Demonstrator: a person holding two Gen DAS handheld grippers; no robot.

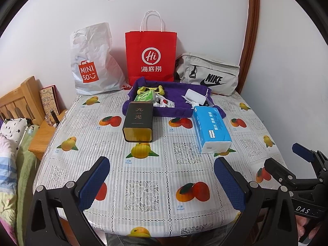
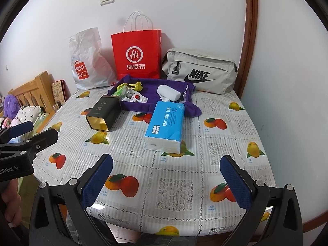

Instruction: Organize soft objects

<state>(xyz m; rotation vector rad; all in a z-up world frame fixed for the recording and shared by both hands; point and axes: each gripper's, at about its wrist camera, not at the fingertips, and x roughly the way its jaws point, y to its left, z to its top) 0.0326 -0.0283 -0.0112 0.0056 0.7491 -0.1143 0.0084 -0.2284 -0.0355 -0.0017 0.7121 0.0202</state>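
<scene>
A blue pack of tissues point(image 1: 212, 129) point(image 2: 165, 125) lies on the fruit-print tablecloth point(image 1: 143, 184), its far end on a purple cloth point(image 1: 176, 94) point(image 2: 151, 90). On that cloth rest a white block point(image 1: 195, 95) point(image 2: 169, 90), a green packet point(image 1: 144, 96), a yellow-green item point(image 1: 150, 90) and a small printed sachet point(image 2: 138, 98). A black tin point(image 1: 138, 123) point(image 2: 103, 113) lies on its side, left of the tissues. My left gripper point(image 1: 163, 181) point(image 2: 34, 133) and right gripper point(image 2: 167, 182) point(image 1: 287, 162) are both open over the near table edge, holding nothing.
Against the back wall stand a white Miniso plastic bag point(image 1: 92, 61), a red paper bag point(image 1: 151, 57) and a grey Nike pouch point(image 1: 209, 73). To the left are a wooden headboard point(image 1: 18, 100), a bedside stand point(image 1: 43, 135) and bedding point(image 1: 12, 164). A wooden door frame point(image 1: 251, 41) rises at the right.
</scene>
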